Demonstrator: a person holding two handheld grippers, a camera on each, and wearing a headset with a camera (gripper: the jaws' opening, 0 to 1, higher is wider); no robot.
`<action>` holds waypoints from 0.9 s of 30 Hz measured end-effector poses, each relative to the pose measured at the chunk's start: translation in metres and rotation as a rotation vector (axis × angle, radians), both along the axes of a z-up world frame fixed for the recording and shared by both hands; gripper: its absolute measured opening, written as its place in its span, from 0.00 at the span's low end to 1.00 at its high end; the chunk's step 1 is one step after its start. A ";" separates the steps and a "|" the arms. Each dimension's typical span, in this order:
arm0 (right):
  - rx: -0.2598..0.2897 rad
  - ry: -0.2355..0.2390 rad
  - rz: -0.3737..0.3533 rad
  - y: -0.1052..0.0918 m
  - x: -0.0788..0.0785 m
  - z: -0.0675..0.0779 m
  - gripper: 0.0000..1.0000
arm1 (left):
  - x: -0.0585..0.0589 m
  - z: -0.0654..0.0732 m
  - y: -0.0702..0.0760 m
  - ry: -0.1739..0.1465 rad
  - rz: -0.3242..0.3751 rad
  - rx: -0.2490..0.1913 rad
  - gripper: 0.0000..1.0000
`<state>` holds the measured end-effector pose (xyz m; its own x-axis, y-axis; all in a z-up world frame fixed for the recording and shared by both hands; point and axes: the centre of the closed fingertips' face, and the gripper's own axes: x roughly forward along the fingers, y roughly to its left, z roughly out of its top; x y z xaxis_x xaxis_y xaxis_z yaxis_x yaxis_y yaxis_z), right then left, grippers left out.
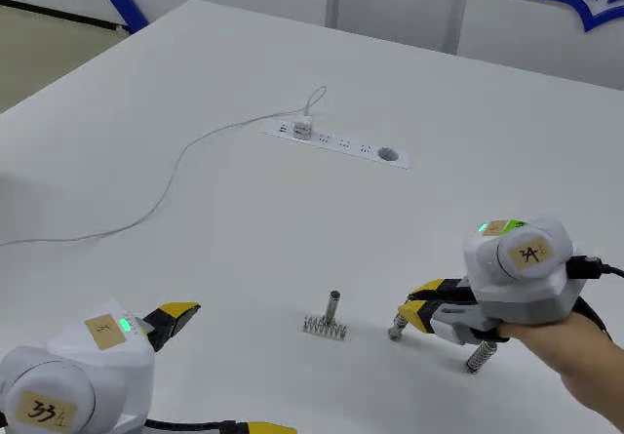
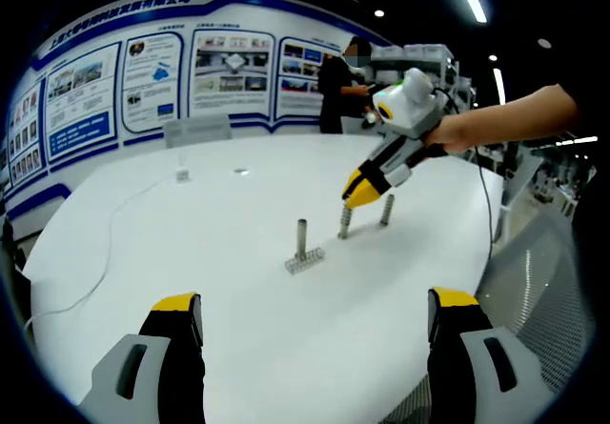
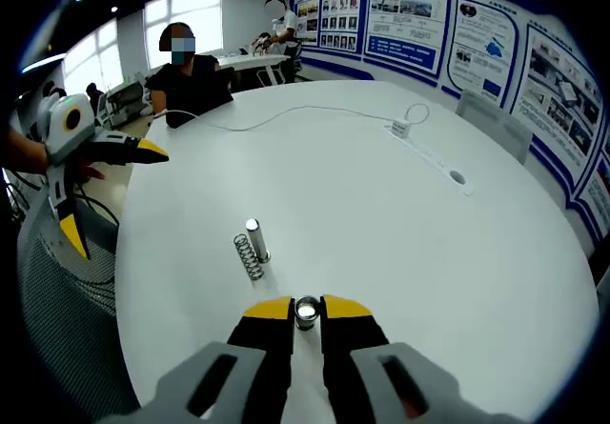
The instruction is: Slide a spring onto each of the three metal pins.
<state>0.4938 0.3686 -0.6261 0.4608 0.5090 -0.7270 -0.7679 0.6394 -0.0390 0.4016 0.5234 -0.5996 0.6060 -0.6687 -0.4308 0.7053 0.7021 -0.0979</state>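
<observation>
1. Nearest, low on the left, the left hand-held gripper (image 1: 234, 368) has its jaws spread wide with nothing between them
2. Beyond it a loose spring (image 1: 325, 328) lies flat on the white desk (image 1: 244, 219), just beside the foot of an upright bare pin (image 1: 333, 305)
3. To the right, the right hand-held gripper (image 1: 414, 312) has its jaws narrowed around the top of a sprung pin (image 1: 398, 329), and a second sprung pin (image 1: 480, 356) stands near it
4. Farther off lie a power strip (image 1: 336, 142) and its white cable (image 1: 166, 185)

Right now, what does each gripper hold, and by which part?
The right gripper grips an upright metal pin at its top end; the left gripper is open and holds nothing.
</observation>
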 end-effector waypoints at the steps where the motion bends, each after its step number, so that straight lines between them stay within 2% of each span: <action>1: -0.002 0.003 -0.002 0.000 0.000 -0.002 0.11 | 0.000 0.000 0.000 0.000 0.001 -0.002 1.00; 11: -0.017 0.019 -0.020 -0.002 0.001 -0.010 0.12 | 0.000 0.000 -0.001 0.007 -0.002 -0.009 1.00; 21: -0.047 0.028 -0.007 -0.003 -0.003 -0.018 0.12 | -0.003 -0.001 -0.003 0.010 -0.021 -0.001 1.00; 27: -0.051 0.020 -0.019 -0.004 -0.001 -0.016 0.15 | -0.004 -0.002 -0.003 0.010 -0.023 0.003 1.00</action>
<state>0.4926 0.3643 -0.6421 0.4555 0.4624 -0.7607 -0.7565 0.6515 -0.0570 0.3980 0.5200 -0.6012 0.5863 -0.6807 -0.4391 0.7199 0.6864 -0.1028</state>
